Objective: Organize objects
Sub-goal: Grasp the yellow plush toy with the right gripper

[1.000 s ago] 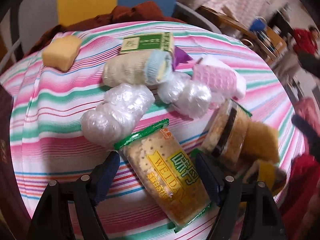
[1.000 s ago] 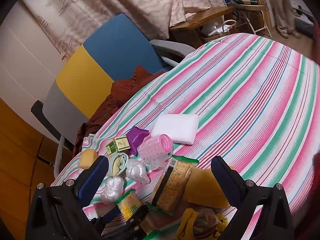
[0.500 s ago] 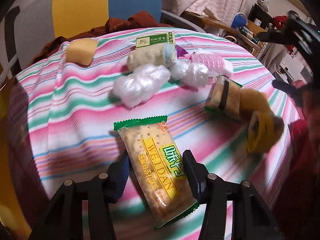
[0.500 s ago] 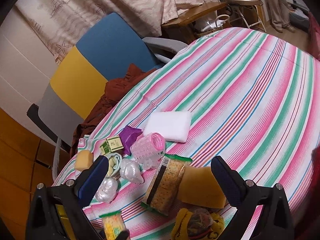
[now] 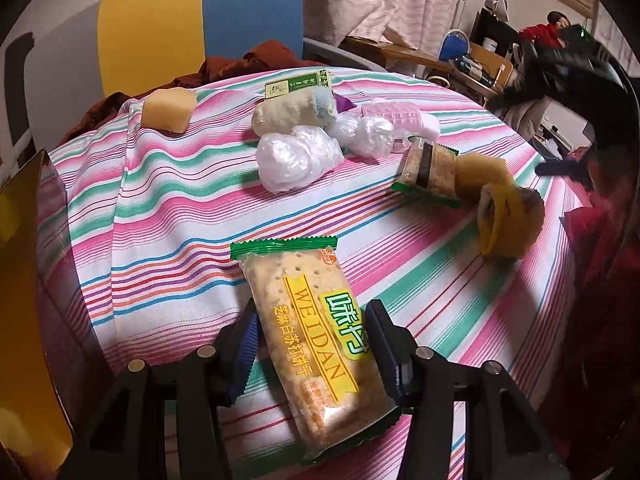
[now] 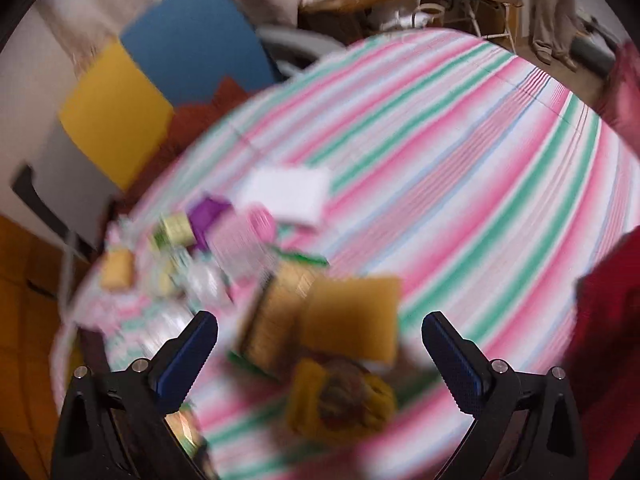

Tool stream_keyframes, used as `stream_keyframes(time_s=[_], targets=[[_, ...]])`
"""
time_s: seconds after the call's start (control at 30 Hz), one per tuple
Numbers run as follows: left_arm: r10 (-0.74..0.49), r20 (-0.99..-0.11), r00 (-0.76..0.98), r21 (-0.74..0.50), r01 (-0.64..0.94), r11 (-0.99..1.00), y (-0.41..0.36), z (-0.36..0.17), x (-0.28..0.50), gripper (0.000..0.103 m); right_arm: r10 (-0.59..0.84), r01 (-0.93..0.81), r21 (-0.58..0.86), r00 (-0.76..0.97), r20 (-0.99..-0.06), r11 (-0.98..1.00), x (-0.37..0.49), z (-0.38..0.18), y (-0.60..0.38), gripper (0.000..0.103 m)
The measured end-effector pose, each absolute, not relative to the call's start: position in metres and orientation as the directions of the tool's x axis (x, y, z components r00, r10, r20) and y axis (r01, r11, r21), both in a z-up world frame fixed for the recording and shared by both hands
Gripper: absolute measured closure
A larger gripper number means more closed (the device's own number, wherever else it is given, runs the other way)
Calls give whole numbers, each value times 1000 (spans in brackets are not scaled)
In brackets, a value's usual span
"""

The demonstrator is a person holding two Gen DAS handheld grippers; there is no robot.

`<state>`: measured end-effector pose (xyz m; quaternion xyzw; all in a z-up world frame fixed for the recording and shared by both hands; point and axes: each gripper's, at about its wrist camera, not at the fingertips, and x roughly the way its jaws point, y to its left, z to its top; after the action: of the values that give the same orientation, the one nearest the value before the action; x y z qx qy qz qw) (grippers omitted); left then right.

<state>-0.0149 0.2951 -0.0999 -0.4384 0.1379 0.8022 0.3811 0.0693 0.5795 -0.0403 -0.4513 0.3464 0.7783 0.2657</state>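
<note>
- Left wrist view: the left tongs (image 5: 310, 354) are clenched on a cracker packet (image 5: 310, 336), one blue pad pressed to each long side, its green-edged top pointing away from the tongs
- the packet is held above the near edge of the desk (image 5: 168, 216), which has a pink, green and white striped cloth over it
- further ahead of these tongs lies a cluster: two crinkled clear plastic bundles (image 5: 298, 158), a cream rolled cloth (image 5: 292, 110), a green and white small box (image 5: 298, 83) and a pink ribbed roller (image 5: 394, 114), all close together or touching
- ahead and to the left, well apart from the cluster, sits a yellow sponge block (image 5: 168, 110)
- ahead and to the right lies a second biscuit packet (image 5: 430, 168) touching an orange sponge (image 5: 478, 172), with a yellow rolled item (image 5: 508, 220) just beside them
- Right wrist view, heavily blurred: the right tongs (image 6: 320, 354) are released, pads wide apart with nothing between them
- they hang over the desk, with the orange sponge (image 6: 352, 320) and second biscuit packet (image 6: 276, 316) just ahead between the pads
- a white pad (image 6: 288, 196) lies further ahead, near the pink roller
</note>
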Motion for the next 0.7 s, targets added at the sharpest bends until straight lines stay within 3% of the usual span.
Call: stream_keyframes(time_s=[0.27, 0.33, 0.37, 0.4, 0.6, 0.7], targets=[[511, -794, -329, -121, -739, -663, 290, -101, -12, 50, 42, -689, 174, -285, -958, -703, 63, -70, 555, 1], [513, -793, -328, -120, -741, -660, 289, -101, -11, 50, 48, -680, 149, -261, -964, -718, 61, -73, 549, 12], [514, -793, -328, -120, -743, -659, 288, -101, -11, 50, 49, -670, 136, -250, -967, -730, 59, -74, 547, 25], [515, -792, -327, -120, -744, -657, 288, -101, -11, 50, 46, -659, 121, -230, -972, -742, 58, -76, 543, 31], [520, -790, -323, -124, -748, -652, 284, -100, -9, 50, 41, -622, 124, -244, -969, -773, 65, -73, 534, 50], [523, -789, -322, -128, -747, -652, 281, -99, -8, 52, -7, -567, 201, -325, -946, -799, 72, -64, 524, 51]])
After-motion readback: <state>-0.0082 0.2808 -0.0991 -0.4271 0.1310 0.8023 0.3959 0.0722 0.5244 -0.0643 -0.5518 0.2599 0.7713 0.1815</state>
